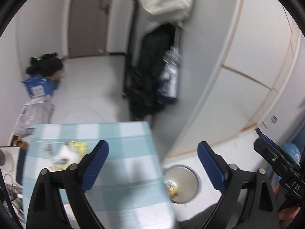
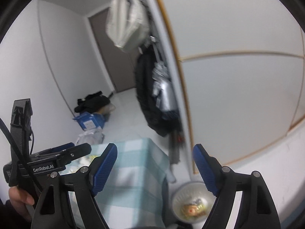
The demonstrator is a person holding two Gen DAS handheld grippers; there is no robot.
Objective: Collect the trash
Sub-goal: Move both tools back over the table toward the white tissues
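Observation:
A table with a blue-and-white checked cloth (image 1: 122,164) carries wrappers and scraps of trash (image 1: 70,152) near its left side; the cloth also shows in the right wrist view (image 2: 133,171). A round metal bin (image 1: 183,183) stands on the floor right of the table, with colourful wrappers inside; it shows in the right wrist view too (image 2: 192,204). My left gripper (image 1: 152,164) is open and empty above the table's right edge. My right gripper (image 2: 155,168) is open and empty above the gap between table and bin. The left gripper also shows in the right wrist view (image 2: 66,152).
White cupboard doors (image 1: 247,66) curve along the right. A black coat and silver bag (image 1: 152,72) hang on a rack ahead. A blue box (image 1: 38,87), black clothing and a clear plastic bag (image 1: 32,114) lie by the left wall. A brown door (image 1: 87,19) is at the back.

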